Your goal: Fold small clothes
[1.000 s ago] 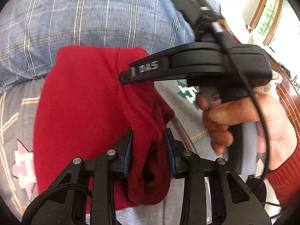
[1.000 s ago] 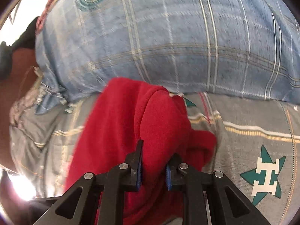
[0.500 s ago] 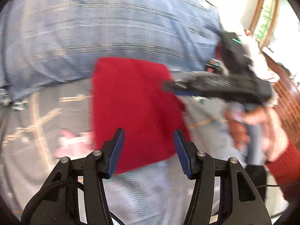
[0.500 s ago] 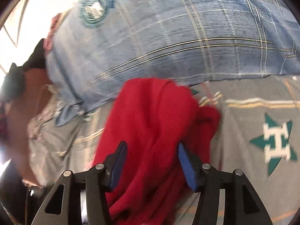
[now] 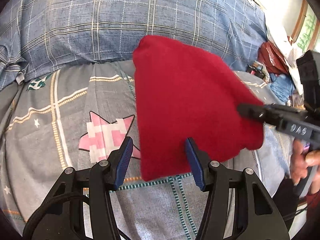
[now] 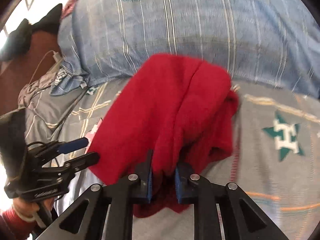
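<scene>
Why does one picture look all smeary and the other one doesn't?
The right wrist view is smeary from motion: the blue checked blanket and green star look streaked. The left wrist view is sharper: the pink star and red cloth are crisp, only the right gripper blurs. Both views bend at the edges, and the window corners glare white.

The garment (image 5: 190, 108) lies on the bedsheet (image 5: 60, 120), its far edge against the folded quilt (image 5: 120, 20) that runs across the back of the bed. In the left wrist view the left gripper (image 5: 159, 160) sits at the garment's near edge, its spread fingers straddling that corner. The right gripper (image 6: 163, 178) pinches a bunched fold at the garment's right side. Clutter (image 5: 276, 66) sits beyond the bed at far right.
</scene>
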